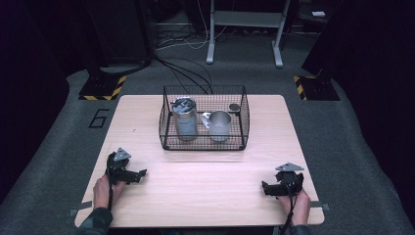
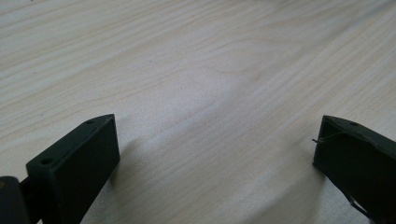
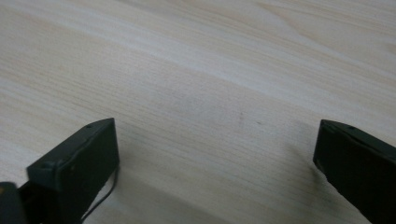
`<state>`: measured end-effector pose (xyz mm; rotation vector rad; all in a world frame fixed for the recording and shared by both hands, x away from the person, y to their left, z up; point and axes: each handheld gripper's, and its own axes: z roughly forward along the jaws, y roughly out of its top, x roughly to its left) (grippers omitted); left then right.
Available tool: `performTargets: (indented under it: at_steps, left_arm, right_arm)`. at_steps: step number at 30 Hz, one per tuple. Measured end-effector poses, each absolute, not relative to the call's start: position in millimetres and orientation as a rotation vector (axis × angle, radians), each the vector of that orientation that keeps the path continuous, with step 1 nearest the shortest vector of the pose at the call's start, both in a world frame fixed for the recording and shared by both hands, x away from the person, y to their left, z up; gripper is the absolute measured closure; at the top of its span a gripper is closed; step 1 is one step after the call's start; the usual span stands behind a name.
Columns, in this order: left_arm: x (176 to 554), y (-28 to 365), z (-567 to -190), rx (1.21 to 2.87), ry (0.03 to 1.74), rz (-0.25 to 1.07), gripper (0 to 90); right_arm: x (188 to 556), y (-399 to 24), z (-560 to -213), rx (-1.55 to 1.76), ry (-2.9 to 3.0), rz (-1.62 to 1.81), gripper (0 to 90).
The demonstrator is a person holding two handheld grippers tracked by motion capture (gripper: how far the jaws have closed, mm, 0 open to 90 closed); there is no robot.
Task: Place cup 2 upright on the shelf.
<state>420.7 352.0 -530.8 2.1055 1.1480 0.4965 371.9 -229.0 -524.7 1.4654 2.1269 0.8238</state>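
Note:
A black wire basket (image 1: 204, 143) stands at the middle of the wooden table (image 1: 200, 181), toward its far side. Inside it a tall steel canister (image 1: 184, 119) with a lid stands at the left, a steel mug (image 1: 219, 125) with a handle at the right, and a small dark round thing (image 1: 234, 107) lies behind the mug. My left gripper (image 1: 141, 174) rests low at the near left, open, its jaws wide apart over bare wood (image 2: 215, 135). At the near right my right gripper (image 1: 265, 187) is open too, nothing between its jaws (image 3: 215, 140).
Grey carpet surrounds the table. Behind it are black stands on yellow-striped bases (image 1: 103, 87), loose cables (image 1: 186, 73) and the white legs of a desk (image 1: 211, 34). A number 6 (image 1: 99, 118) is marked on the floor at the left.

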Motion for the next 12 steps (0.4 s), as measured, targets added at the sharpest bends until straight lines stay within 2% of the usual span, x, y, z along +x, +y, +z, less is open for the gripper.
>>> performTargets:
  at_steps: [12]
  left_arm:
    - [420.7, 352.0, -530.9, 2.105, 1.149, 0.496, 0.0]
  right_arm:
    - [382.1, -239.2, -530.2, 1.432, 2.111, 0.897, 0.0]
